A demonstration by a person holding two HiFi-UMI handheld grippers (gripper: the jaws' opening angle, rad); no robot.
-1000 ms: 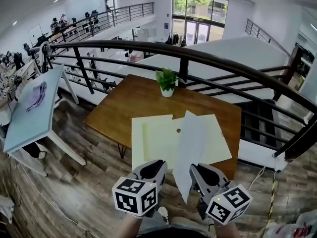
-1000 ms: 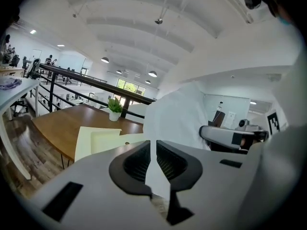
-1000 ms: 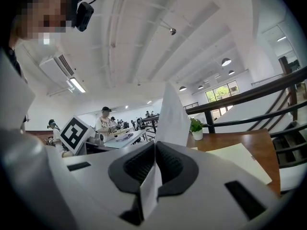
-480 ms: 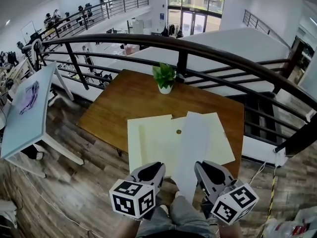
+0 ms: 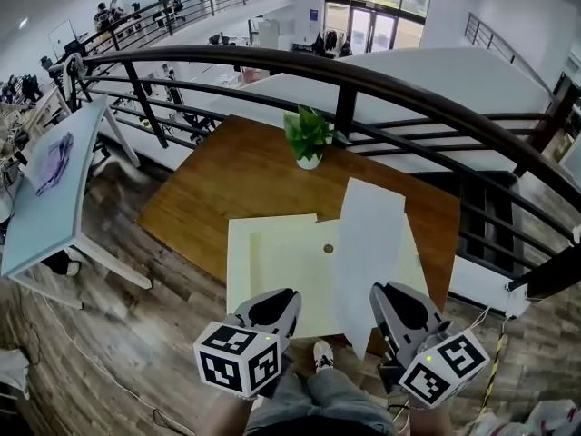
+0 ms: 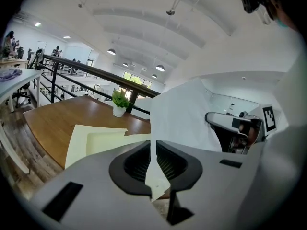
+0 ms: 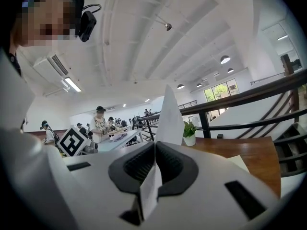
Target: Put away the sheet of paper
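A white sheet of paper (image 5: 368,243) hangs in the air over the near edge of the wooden table (image 5: 236,189), held nearly edge-on. My left gripper (image 5: 272,305) is shut on the sheet's near corner, and the left gripper view shows the sheet (image 6: 182,114) rising out of the closed jaws of the left gripper (image 6: 153,145). My right gripper (image 5: 392,302) is shut on the same sheet, which stands up from the right gripper (image 7: 154,146) as a narrow white blade (image 7: 170,119). A pale yellow folder (image 5: 281,262) lies open on the table beneath.
A small potted plant (image 5: 309,139) stands at the table's far edge, in front of a dark metal railing (image 5: 408,94). To the left is a light blue table (image 5: 54,189). Wood floor runs below, and the person's legs and shoe (image 5: 322,357) show between the grippers.
The sheet has risen and its far end now reaches further over the table, past the folder's back edge. Both grippers stay closed on it and have spread slightly apart.
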